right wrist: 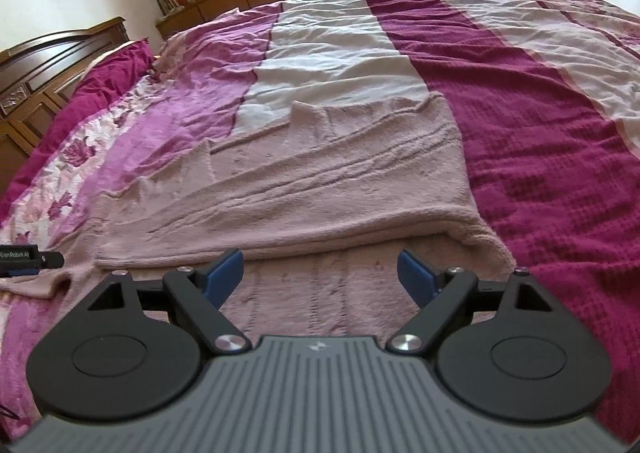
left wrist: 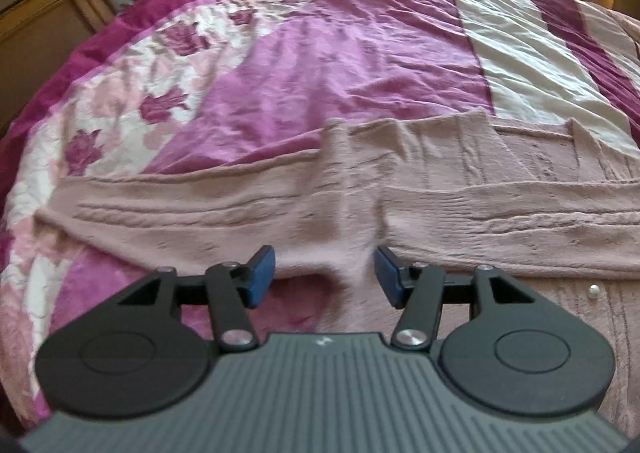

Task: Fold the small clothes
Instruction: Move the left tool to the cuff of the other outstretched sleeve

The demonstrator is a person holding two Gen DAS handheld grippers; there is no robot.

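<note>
Lying across the lower middle of both views, the pink knitted sweater (left wrist: pixel 400 189) rests flat on a bed cover (left wrist: pixel 340 53) with stripes of purple, cream and dark red. In the right wrist view the sweater (right wrist: pixel 320 173) already shows one fold: an upper layer is laid over a lower layer, and the edge of this upper layer runs across the frame just above the fingers, with a rounded bend at the lower right where the cloth turns over. The left gripper (left wrist: pixel 326 273) stands about half open at the bottom centre of its view; a small raised tuft of the pink cloth sits in the gap, but the blue pads (left wrist: pixel 260 273) do not seem to press on it, so I judge that it holds nothing. The right gripper (right wrist: pixel 320 277) is wide open, and between its blue pads (right wrist: pixel 224 273) only the flat lower layer of the sweater is seen, well free of them. At the left edge of the right wrist view a dark piece of the other tool is just visible above the cloth. A small white bead or button (left wrist: pixel 595 288) lies on the knit at the lower right of the left view. As I judge it, the task is somewhere in the middle: the first fold is done, both tools are free, and the long band of cloth that stretches to the left and to the right probably needs one or two more folds to make a compact packet.
</note>
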